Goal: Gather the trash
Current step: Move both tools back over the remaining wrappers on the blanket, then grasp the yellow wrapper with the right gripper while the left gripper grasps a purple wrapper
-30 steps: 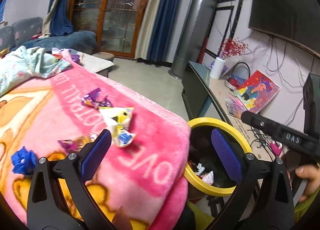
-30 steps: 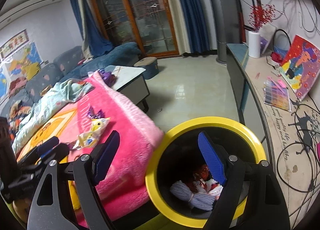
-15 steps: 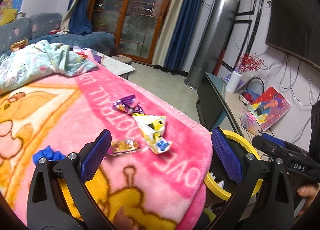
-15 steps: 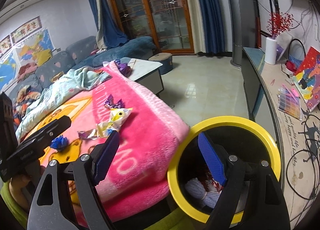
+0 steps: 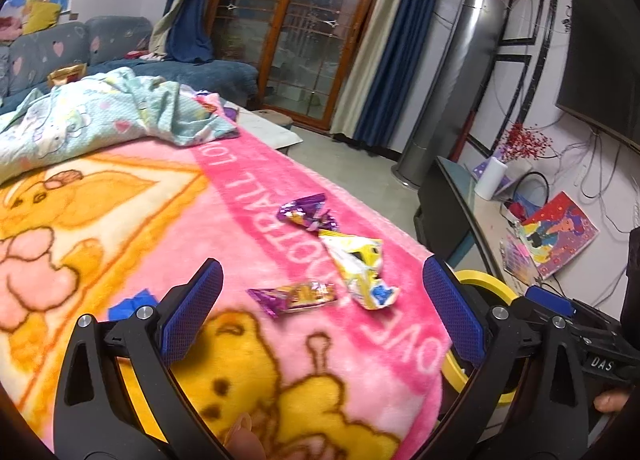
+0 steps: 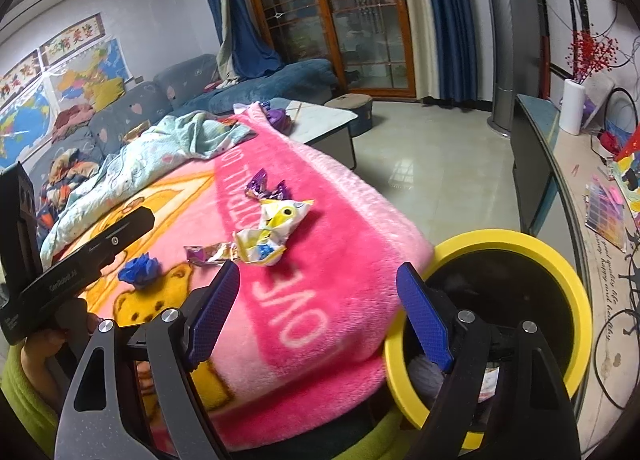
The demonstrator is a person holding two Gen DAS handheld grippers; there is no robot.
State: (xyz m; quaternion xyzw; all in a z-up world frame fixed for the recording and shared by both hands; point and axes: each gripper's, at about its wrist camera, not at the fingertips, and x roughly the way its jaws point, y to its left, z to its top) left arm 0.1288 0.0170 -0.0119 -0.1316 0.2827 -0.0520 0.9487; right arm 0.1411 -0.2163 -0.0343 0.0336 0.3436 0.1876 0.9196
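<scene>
A living room with a pink plush blanket (image 5: 168, 220) spread out. Both grippers' blue-padded fingers are spread wide and empty: beyond the left gripper (image 5: 320, 308) fingers lie a purple foil wrapper (image 5: 294, 296) and a crumpled white-yellow snack bag (image 5: 360, 268); a yellow-rimmed black bin (image 6: 520, 256) sits behind the right gripper (image 6: 316, 308), at its right finger

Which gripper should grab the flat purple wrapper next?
Probably left. The left gripper is open with the purple wrapper just beyond its fingertips; the right gripper, also open, sits nearer the yellow-rimmed bin.
</scene>
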